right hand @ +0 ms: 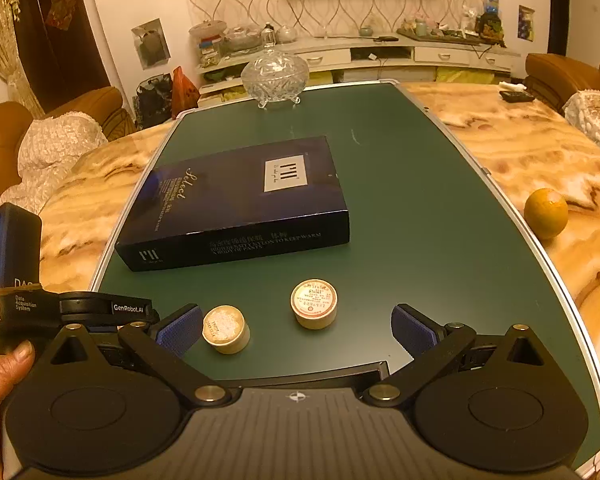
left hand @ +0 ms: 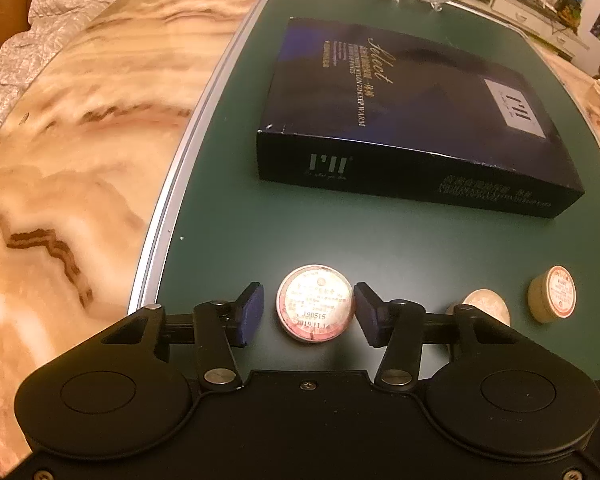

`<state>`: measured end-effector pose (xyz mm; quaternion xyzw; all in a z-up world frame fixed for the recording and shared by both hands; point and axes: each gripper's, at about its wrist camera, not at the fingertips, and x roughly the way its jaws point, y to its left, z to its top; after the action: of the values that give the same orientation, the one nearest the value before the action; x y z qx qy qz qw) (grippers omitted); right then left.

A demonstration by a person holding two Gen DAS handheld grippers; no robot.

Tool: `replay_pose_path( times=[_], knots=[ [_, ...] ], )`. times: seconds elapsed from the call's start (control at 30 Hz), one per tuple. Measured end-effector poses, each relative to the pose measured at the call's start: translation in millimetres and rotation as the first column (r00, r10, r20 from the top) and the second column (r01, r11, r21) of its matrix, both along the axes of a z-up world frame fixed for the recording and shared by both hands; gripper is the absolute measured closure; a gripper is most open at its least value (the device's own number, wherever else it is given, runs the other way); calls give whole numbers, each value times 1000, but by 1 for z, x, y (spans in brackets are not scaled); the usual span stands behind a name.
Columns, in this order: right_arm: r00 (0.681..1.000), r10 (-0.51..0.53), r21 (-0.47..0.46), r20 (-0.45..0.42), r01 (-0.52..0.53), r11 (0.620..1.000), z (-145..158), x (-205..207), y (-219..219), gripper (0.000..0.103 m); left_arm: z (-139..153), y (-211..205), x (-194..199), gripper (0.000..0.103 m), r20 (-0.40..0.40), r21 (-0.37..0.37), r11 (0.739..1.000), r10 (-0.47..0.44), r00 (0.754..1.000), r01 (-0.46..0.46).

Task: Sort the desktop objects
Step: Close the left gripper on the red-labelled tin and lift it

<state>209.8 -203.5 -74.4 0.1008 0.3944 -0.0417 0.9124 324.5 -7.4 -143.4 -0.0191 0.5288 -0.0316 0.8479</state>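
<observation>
Three small round tins lie on a green mat. In the left wrist view my left gripper is open, its blue pads on either side of one round tin with a pink-rimmed label; the right pad is close to the tin. Two more tins lie to its right. In the right wrist view my right gripper is wide open and empty above the mat, with one tin by its left pad and another tin between the fingers, farther ahead.
A flat dark blue box lies mid-mat. A lidded crystal bowl stands at the mat's far end. An orange sits on the marble table to the right. The left gripper's body is at left.
</observation>
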Motion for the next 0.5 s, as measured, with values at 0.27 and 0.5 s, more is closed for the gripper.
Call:
replay_pose_path(
  times=[0.27,0.5],
  knots=[
    [1000,-8,13,-1,8,1000,1,-3,-5,0,1,-2,-2,62,-1,22,1000,1,1000,-1],
    [1000,-17,26,-5,17,1000,1,-7,-8,0,6,-1,-5,62,5,21,1000,1,1000,-1]
  ],
)
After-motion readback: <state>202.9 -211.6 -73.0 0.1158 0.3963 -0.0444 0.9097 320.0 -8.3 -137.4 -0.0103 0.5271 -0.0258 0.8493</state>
